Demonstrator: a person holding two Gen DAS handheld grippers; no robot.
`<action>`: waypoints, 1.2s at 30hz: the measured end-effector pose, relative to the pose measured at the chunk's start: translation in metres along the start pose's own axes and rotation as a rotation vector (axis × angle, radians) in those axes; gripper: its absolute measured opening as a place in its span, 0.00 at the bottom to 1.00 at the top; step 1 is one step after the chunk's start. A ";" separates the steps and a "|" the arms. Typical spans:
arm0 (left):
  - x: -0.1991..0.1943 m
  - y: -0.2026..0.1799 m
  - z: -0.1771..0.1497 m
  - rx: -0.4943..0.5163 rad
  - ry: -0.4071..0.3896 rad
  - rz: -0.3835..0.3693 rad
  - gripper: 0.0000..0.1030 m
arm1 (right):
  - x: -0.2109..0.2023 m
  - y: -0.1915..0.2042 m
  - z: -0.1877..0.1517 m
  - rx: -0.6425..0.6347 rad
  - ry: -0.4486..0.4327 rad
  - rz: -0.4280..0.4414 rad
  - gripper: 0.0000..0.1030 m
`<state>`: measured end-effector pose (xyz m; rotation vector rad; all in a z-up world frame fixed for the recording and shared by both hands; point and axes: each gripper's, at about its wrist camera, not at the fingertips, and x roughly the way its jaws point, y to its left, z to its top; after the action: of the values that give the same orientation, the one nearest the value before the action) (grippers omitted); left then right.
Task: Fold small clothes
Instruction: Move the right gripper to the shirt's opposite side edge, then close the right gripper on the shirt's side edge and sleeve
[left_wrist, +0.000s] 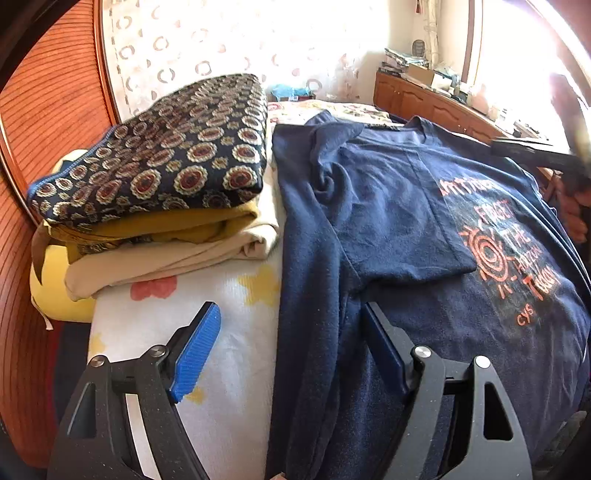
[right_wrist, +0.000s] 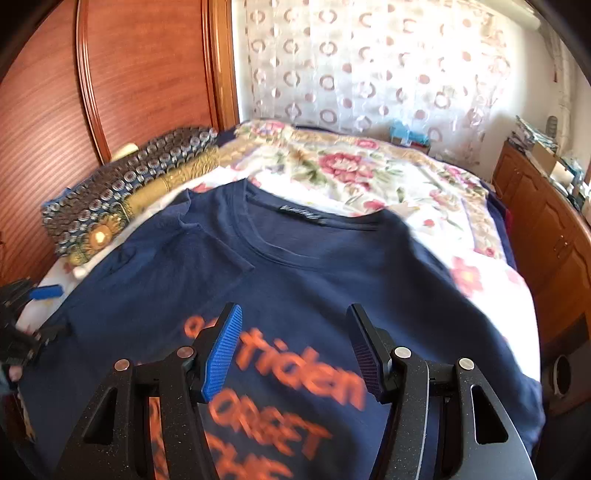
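A navy T-shirt (left_wrist: 406, 229) with orange print lies flat on the bed, one sleeve folded in over the chest. It also shows in the right wrist view (right_wrist: 314, 280), collar away from me. My left gripper (left_wrist: 291, 325) is open and empty over the shirt's left edge, its right finger above the fabric. My right gripper (right_wrist: 293, 332) is open and empty just above the printed chest. The left gripper's blue pad (right_wrist: 44, 292) shows at the far left of the right wrist view.
A stack of folded clothes (left_wrist: 155, 192) lies left of the shirt, also in the right wrist view (right_wrist: 122, 199). A wooden wardrobe (right_wrist: 110, 85) stands behind it. Floral bedspread (right_wrist: 369, 173), curtain (right_wrist: 369, 66), and a wooden cabinet (right_wrist: 546, 229) at right.
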<state>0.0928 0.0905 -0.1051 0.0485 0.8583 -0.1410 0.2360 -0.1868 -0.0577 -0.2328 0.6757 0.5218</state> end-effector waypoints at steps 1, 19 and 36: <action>-0.003 -0.001 0.000 0.002 -0.010 0.005 0.76 | -0.010 -0.008 -0.007 0.000 -0.012 -0.008 0.59; -0.019 -0.035 0.072 0.055 -0.130 -0.132 0.70 | -0.079 -0.116 -0.151 0.211 0.041 -0.239 0.59; 0.087 -0.050 0.156 0.107 0.058 0.003 0.50 | -0.077 -0.130 -0.147 0.183 0.089 -0.202 0.59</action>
<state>0.2587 0.0164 -0.0688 0.1547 0.9076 -0.1839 0.1759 -0.3809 -0.1153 -0.1506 0.7728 0.2559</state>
